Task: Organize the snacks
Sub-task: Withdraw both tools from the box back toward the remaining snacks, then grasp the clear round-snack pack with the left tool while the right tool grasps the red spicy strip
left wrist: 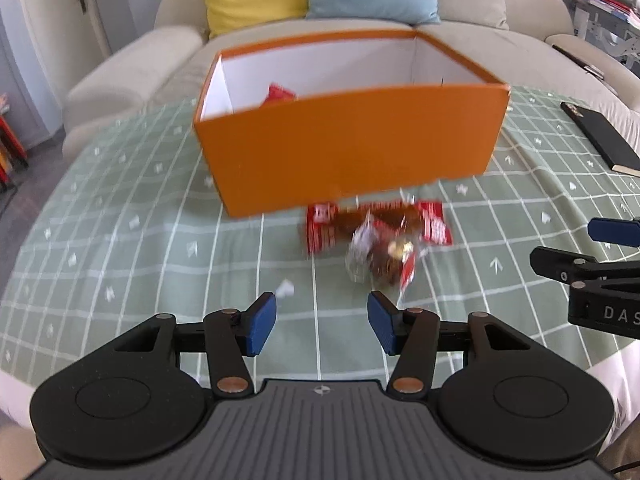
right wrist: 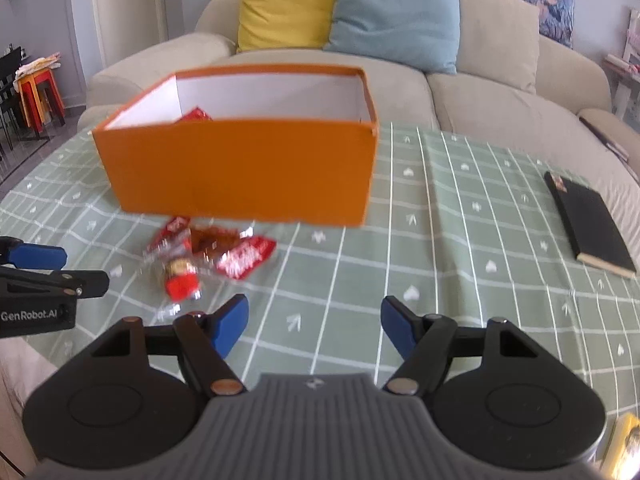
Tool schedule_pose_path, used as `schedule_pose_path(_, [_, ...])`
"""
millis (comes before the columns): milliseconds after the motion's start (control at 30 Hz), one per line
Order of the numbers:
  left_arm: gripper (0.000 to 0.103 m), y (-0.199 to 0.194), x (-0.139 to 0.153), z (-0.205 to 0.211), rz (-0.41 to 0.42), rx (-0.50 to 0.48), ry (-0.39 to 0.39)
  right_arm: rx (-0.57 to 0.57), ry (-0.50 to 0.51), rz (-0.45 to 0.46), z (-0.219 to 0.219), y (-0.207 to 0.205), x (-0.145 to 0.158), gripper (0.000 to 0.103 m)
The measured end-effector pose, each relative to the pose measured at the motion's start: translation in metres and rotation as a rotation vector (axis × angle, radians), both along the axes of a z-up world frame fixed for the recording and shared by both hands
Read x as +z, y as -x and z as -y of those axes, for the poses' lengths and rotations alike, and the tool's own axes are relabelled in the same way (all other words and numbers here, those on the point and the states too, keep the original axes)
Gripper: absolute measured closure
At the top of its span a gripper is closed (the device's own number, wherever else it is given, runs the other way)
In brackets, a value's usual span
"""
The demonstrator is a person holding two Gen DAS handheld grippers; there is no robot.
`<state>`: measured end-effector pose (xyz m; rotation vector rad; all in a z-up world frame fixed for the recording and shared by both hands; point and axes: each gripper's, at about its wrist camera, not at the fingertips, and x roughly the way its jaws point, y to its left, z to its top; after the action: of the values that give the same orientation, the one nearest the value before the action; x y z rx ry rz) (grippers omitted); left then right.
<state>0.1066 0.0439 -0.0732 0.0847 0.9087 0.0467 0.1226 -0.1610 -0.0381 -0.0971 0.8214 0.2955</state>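
On the checked cloth [left wrist: 160, 208], snack packets [left wrist: 376, 236] lie just beyond the left tool's [left wrist: 322, 322] spread, empty jaws.

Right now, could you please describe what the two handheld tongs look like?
Both tongs match: the left tongs and right tongs have blue ribbed pads on black linkage arms with copper-coloured pivot pins, round black housings and a grey ridged body. White lettering marks their sides. No cables, hands or sleeves show.

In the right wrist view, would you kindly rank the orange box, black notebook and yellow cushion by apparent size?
1. orange box
2. yellow cushion, though it sits farther back
3. black notebook, close to the cushion in apparent size
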Motion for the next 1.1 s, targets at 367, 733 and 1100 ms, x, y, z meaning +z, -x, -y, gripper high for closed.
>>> schedule_pose_path(367, [0.040,0.006,-0.016,-0.006,-0.024,-0.006,0.097,0.027,-0.002,-0.035,-0.002,0.007,-0.019,0.032])
schedule_pose_path(733, [0.030,-0.020,-0.015,-0.005,0.018,0.004,0.182,0.067,-0.001,-0.020,-0.019,-0.007,-0.022,0.036])
schedule_pose_path(1100, [0.030,-0.050,-0.039,-0.003,-0.003,0.096,0.324,0.053,-0.014,-0.043,-0.019,-0.020,-0.031,0.036])
